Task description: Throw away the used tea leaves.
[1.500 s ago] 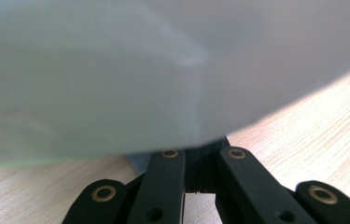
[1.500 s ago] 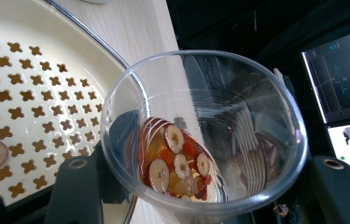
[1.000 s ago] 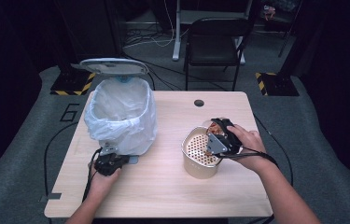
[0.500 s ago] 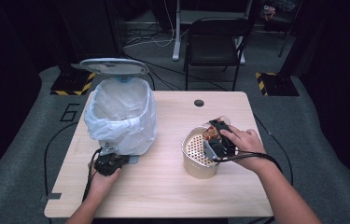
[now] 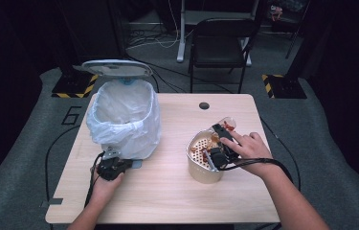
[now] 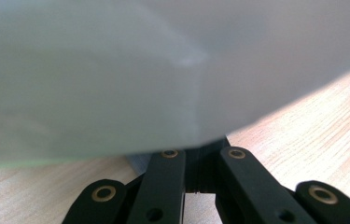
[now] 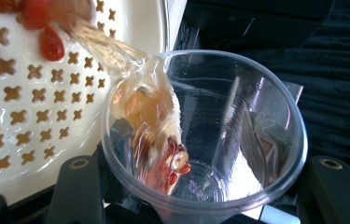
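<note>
A clear plastic cup (image 7: 205, 135) was tipped over a cream perforated strainer pot (image 5: 201, 165), amber liquid and red fruit bits pouring out.
The right gripper (image 5: 221, 143) had its fingers clamped round the cup above the wooden counter (image 5: 167, 191). The left gripper (image 5: 111, 167) rested against the white-bagged bin (image 5: 124, 120), its fingers nearly closed.

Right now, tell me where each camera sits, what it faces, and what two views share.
High view: fixed above the person's side, looking forward and down on the table; both forearms enter from the bottom.
Left gripper view: rides the left gripper, low over the wood, facing the bin liner; its black jaws rise from the bottom.
Right gripper view: rides the right gripper, looking into the tilted clear cup pouring into the perforated strainer.
Shared: the high and right gripper views both show cup and strainer.
</note>
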{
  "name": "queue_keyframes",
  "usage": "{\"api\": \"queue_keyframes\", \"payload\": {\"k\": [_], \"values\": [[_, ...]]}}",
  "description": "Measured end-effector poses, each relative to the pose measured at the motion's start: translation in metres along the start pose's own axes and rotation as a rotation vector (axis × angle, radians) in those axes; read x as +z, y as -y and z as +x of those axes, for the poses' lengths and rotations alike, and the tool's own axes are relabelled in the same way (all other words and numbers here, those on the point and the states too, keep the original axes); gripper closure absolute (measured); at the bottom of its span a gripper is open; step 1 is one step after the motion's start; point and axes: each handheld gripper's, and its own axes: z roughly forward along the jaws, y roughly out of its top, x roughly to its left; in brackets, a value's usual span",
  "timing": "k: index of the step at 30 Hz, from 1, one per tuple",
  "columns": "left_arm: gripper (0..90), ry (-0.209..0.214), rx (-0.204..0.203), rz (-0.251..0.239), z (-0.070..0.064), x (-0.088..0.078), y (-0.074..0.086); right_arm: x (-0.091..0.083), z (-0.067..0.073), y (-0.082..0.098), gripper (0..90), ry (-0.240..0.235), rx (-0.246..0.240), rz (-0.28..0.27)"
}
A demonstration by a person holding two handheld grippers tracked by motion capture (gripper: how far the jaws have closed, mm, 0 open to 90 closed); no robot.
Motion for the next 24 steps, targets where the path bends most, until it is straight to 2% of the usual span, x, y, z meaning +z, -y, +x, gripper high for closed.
{"api": "queue_keyframes", "payload": {"k": [3,5,7,8,9,11,12,13,14,16,17,18,19,22,24], "values": [[90.0,-0.001,-0.002,-0.001,0.0,0.0,0.0,0.0,-0.002,0.0,38.6,0.011,-0.016,-0.002],[90.0,-0.001,0.0,-0.001,0.0,0.0,0.0,-0.001,-0.002,-0.001,38.6,0.033,-0.059,0.004],[90.0,-0.001,0.0,-0.001,0.0,0.0,0.0,-0.001,-0.002,-0.001,38.5,0.04,-0.076,0.011],[90.0,-0.001,0.0,-0.001,0.0,0.0,0.0,-0.002,-0.003,-0.001,38.5,0.041,-0.101,0.012],[90.0,-0.002,0.001,0.0,0.0,0.0,0.0,-0.002,-0.002,-0.001,38.5,0.057,-0.108,0.015],[90.0,-0.001,-0.001,-0.001,0.0,0.0,0.0,-0.002,-0.004,-0.002,38.5,0.061,-0.159,0.01],[90.0,-0.001,-0.001,-0.002,0.0,0.0,0.0,-0.003,-0.004,-0.002,38.5,0.057,-0.168,0.014],[90.0,-0.001,-0.001,-0.002,0.0,0.0,0.0,-0.004,-0.004,-0.003,38.5,0.057,-0.19,0.028],[90.0,-0.002,0.0,-0.001,0.0,0.0,0.0,-0.005,-0.006,-0.004,38.6,0.062,-0.246,0.031],[90.0,-0.001,-0.002,-0.002,0.0,0.0,0.0,-0.006,-0.005,-0.006,38.5,0.06,-0.267,0.029],[90.0,-0.002,0.0,-0.001,0.0,0.0,0.0,-0.005,-0.006,-0.007,38.6,0.068,-0.318,0.024],[90.0,-0.001,-0.001,-0.001,0.0,0.0,0.0,-0.006,-0.003,-0.007,38.5,0.078,-0.313,0.038],[90.0,-0.002,-0.001,-0.001,0.0,0.0,0.0,-0.006,-0.005,-0.009,38.5,0.069,-0.371,0.021],[90.0,-0.002,0.0,-0.001,0.0,0.0,0.0,-0.006,-0.003,-0.011,38.5,0.08,-0.347,0.013],[90.0,-0.002,-0.001,-0.001,0.0,0.0,0.0,-0.006,-0.003,-0.012,38.5,0.081,-0.376,0.018]]}}
